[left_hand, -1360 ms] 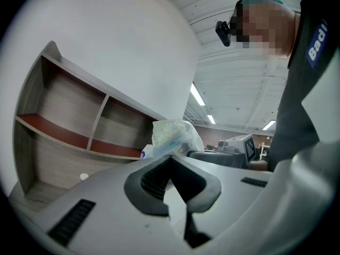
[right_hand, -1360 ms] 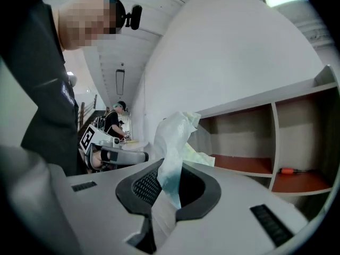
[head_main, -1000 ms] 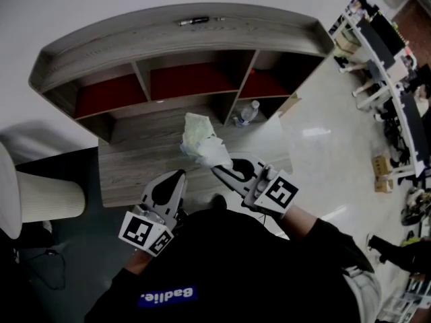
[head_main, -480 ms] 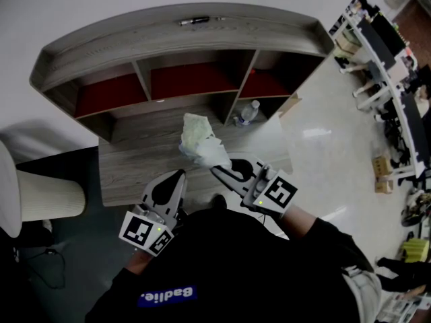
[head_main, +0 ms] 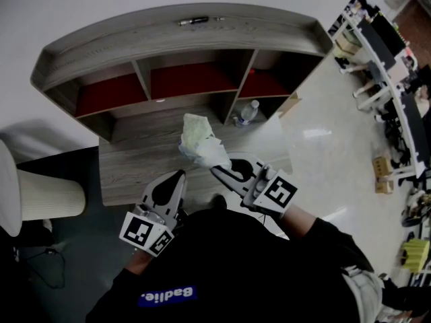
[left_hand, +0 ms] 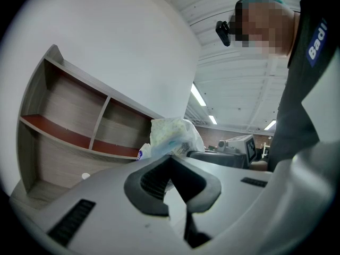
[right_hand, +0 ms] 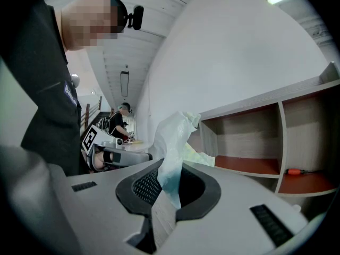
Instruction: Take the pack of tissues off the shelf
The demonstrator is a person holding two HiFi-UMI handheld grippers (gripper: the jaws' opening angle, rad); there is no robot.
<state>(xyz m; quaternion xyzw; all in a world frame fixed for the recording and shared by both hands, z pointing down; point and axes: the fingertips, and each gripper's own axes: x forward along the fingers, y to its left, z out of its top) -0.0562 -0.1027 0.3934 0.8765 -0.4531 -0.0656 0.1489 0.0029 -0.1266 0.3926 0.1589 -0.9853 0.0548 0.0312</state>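
**Desk:** Where is the pack of tissues in this shot?

**Caption:** Clear of the shelf, in the air above the desk, left of the water bottle. Your right gripper is clamped on a thin fold of its plastic wrapper, and the pack's bulk stands beyond the jaws. Your left gripper sits near you with its jaws together, holding nothing.

**Desk:** How will it handle?

**Caption:** Light and soft, by the look of it: it should squash, not break. The film looks slick, and a pinch on loose wrapper may let the pack swing or slip. A hold across the pack's body would likely be surer.
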